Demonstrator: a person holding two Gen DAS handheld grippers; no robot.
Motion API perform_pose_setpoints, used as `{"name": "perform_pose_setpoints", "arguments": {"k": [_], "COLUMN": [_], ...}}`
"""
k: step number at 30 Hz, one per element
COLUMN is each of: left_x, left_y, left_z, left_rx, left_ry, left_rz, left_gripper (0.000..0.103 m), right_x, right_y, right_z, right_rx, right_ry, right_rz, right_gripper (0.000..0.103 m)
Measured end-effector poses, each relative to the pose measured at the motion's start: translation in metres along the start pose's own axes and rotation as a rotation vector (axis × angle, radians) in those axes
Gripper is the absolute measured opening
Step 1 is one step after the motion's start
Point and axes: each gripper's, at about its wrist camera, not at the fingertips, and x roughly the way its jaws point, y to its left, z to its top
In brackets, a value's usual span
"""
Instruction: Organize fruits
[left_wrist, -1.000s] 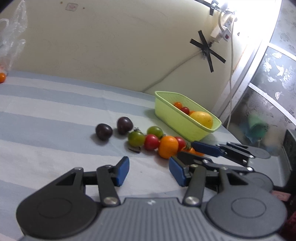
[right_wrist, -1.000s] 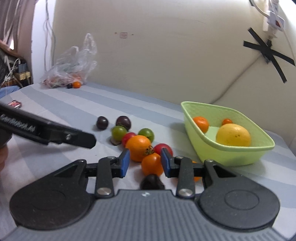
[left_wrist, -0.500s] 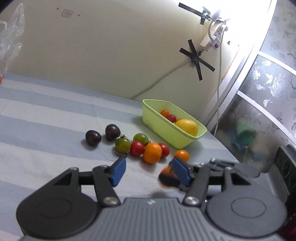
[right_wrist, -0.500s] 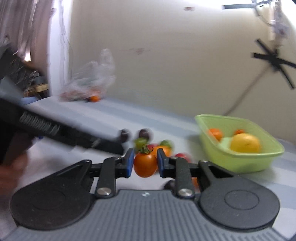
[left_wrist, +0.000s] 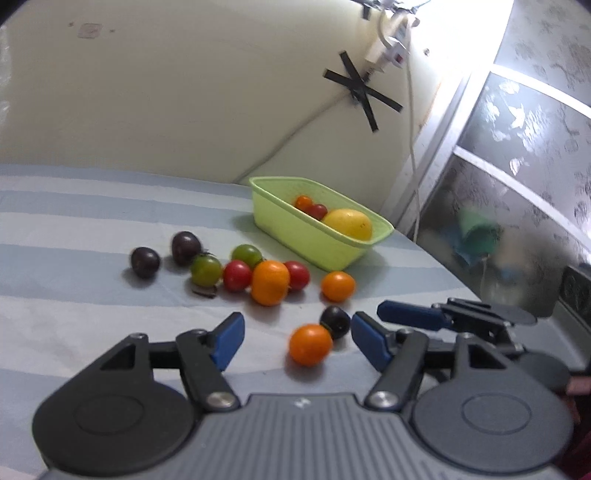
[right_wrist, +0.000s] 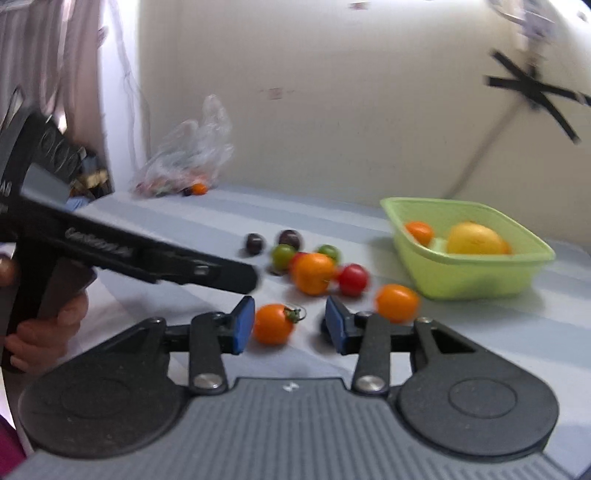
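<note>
A lime-green basket (left_wrist: 314, 245) (right_wrist: 469, 282) on the striped cloth holds a yellow fruit and small tomatoes. Loose tomatoes lie in front of it: dark ones (left_wrist: 144, 262), green, red and orange ones (left_wrist: 270, 282). My right gripper (right_wrist: 290, 328) is opening. A stemmed orange tomato (right_wrist: 272, 324) sits in its gap near the left pad, clear of the right pad. My left gripper (left_wrist: 297, 341) is also opening, and no pad touches the orange tomato (left_wrist: 310, 344) seen in its gap. A dark tomato (left_wrist: 335, 321) lies just behind. A hand (right_wrist: 48, 325) holds the left gripper's black body (right_wrist: 147, 258).
A clear plastic bag (right_wrist: 188, 158) with more fruit lies at the far end by the wall. A white cable (left_wrist: 412, 122) hangs from a taped socket by the window frame on the right. Striped cloth (left_wrist: 74, 221) lies bare to the left of the fruit.
Half a second ago my right gripper pinched the stemmed orange tomato in the air; its jaws have since parted and the tomato sits loose and lower. My left jaws have widened and drawn back.
</note>
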Motion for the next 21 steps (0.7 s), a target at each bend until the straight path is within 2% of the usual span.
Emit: {"name": "perform_pose_setpoints", "arguments": {"k": [4, 6, 10, 13, 15, 18, 21], "left_x": [0.013, 0.019, 0.027, 0.028, 0.027, 0.028, 0.034], "left_y": [-0.015, -0.025, -0.034, -0.034, -0.031, -0.028, -0.027], "left_z": [-0.004, -0.006, -0.008, -0.009, -0.010, -0.009, -0.008], "left_rx": [0.068, 0.123, 0.208, 0.227, 0.228, 0.239, 0.235], "left_ry": [0.028, 0.031, 0.034, 0.040, 0.048, 0.064, 0.092], "left_rz": [0.008, 0.038, 0.098, 0.117, 0.100, 0.084, 0.085], "left_gripper": [0.065, 0.065, 0.064, 0.053, 0.046, 0.040, 0.039], "right_x": [0.001, 0.007, 0.013, 0.016, 0.015, 0.014, 0.018], "right_y": [-0.023, -0.030, -0.035, -0.046, -0.048, -0.043, -0.039], "right_z": [-0.006, -0.008, -0.004, 0.002, 0.004, 0.001, 0.001], "right_rx": [0.093, 0.133, 0.134, 0.163, 0.174, 0.161, 0.172], "right_ry": [0.026, 0.043, 0.030, 0.027, 0.020, 0.026, 0.039], "right_rz": [-0.070, -0.085, -0.128, -0.146, -0.120, -0.062, -0.023], "right_gripper": [0.044, 0.044, 0.044, 0.044, 0.044, 0.044, 0.043]}}
